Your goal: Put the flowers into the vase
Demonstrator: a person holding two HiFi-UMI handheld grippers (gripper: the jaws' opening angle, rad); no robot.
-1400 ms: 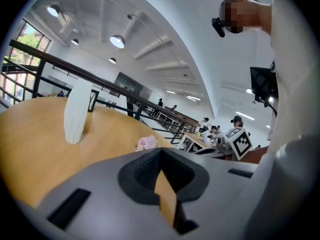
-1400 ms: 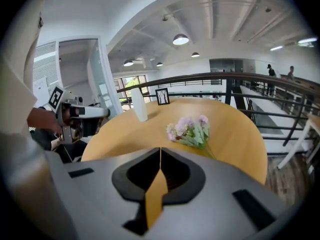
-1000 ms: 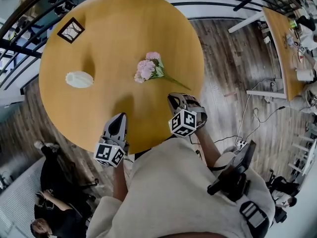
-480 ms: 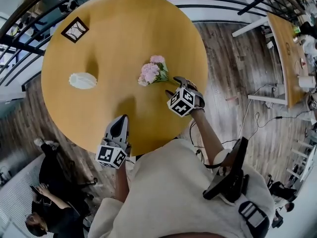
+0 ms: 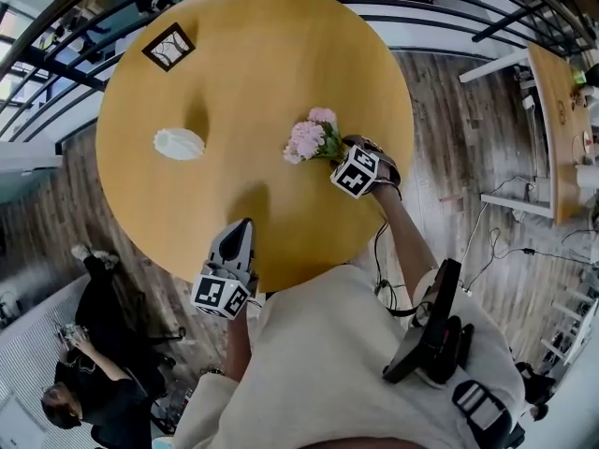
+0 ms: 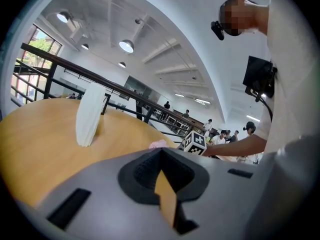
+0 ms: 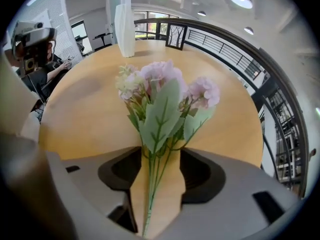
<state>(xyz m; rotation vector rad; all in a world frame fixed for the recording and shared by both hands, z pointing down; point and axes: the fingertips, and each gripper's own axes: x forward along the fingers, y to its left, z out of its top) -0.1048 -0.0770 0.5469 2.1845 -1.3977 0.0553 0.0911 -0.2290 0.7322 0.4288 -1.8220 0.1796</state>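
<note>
A bunch of pink flowers (image 5: pixel 314 138) with green stems lies on the round yellow table (image 5: pixel 253 82), right of centre. My right gripper (image 5: pixel 351 157) points steeply down over the stem end. In the right gripper view the stems (image 7: pixel 152 184) run through the gap of this gripper (image 7: pixel 159 154), whose jaws stand open and clear of them. The white ribbed vase (image 5: pixel 178 144) stands upright at the left of the table, also in view as the vase (image 7: pixel 124 26) and the vase (image 6: pixel 89 116). My left gripper (image 5: pixel 241 227) hovers at the near table edge, shut and empty (image 6: pixel 161 151).
A black-framed square picture (image 5: pixel 168 47) lies at the far left of the table. A dark railing (image 5: pixel 56 54) curves round behind it. Another table (image 5: pixel 560 110) stands at the right. A person (image 5: pixel 65 396) sits on the floor at lower left.
My right gripper has travelled from the near table edge to the flower stems, dropped lower, and its jaws have come apart round the stems. My left gripper has stayed put.
</note>
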